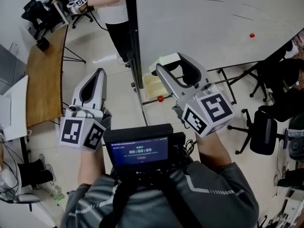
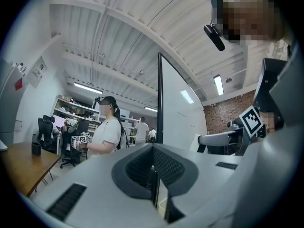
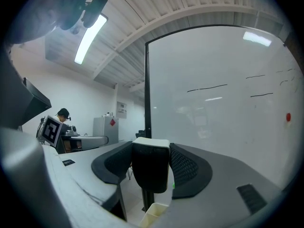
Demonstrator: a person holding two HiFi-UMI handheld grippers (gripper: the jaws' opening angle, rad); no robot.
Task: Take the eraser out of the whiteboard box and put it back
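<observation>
The eraser (image 3: 150, 167), black with a white top, sits upright between the jaws of my right gripper (image 3: 151, 161), which is shut on it. In the head view this gripper (image 1: 172, 64) is held level in front of the whiteboard (image 1: 213, 18), with the eraser (image 1: 170, 59) showing white at its tips. The pale whiteboard box (image 1: 152, 85) lies below and just left of it, and its corner (image 3: 154, 215) shows under the eraser. My left gripper (image 1: 99, 72) hangs level to the left of the board's edge. Its jaws (image 2: 154, 175) are shut with nothing between them.
The whiteboard's dark frame post (image 1: 135, 56) stands between the two grippers. A person (image 2: 107, 137) holding marker-cube grippers stands beyond the board. A wooden table (image 1: 45, 75) runs along the left, and office chairs (image 1: 263, 127) are at the right. A red magnet (image 1: 252, 34) is stuck on the board.
</observation>
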